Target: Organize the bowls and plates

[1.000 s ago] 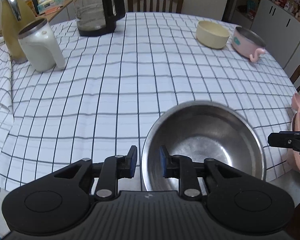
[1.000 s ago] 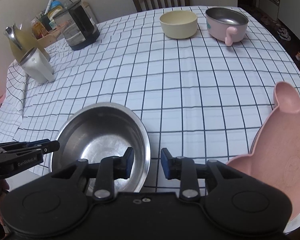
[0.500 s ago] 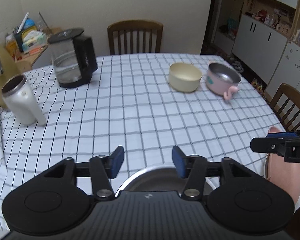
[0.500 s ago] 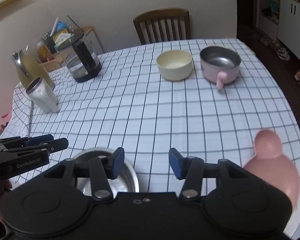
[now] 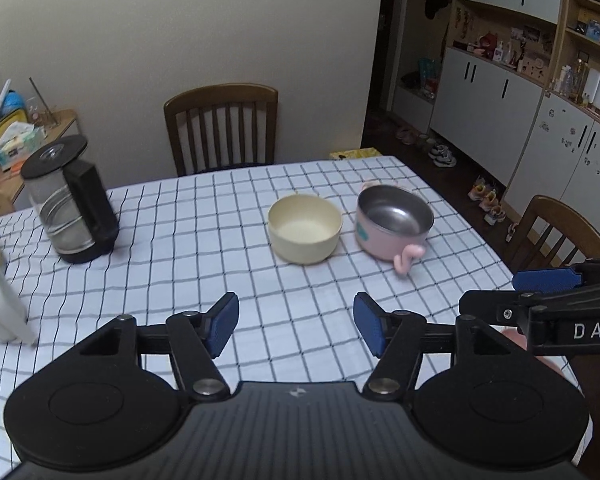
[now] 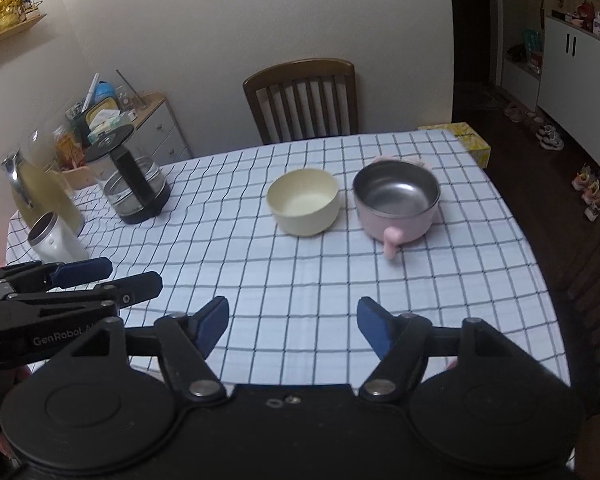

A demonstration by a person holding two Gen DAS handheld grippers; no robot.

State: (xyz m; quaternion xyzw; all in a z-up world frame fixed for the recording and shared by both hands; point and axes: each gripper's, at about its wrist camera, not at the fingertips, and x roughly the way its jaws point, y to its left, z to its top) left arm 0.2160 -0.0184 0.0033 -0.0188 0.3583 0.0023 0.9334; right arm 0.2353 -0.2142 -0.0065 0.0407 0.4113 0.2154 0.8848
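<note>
Both your tongs stand wide with nothing between them, their jaws having just been opening: left tongs, right tongs, over the checked desk. Beyond them, well apart from the tips, sit the cream bowl and, just beside it to the right, the pink steel-lined bowl. Far left stands a glass kettle.

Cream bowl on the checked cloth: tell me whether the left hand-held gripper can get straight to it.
Probably yes. The left hand-held gripper is open with nothing between its pads, and only bare tablecloth lies before the cream bowl. The pink bowl stands apart, to its right.
</note>
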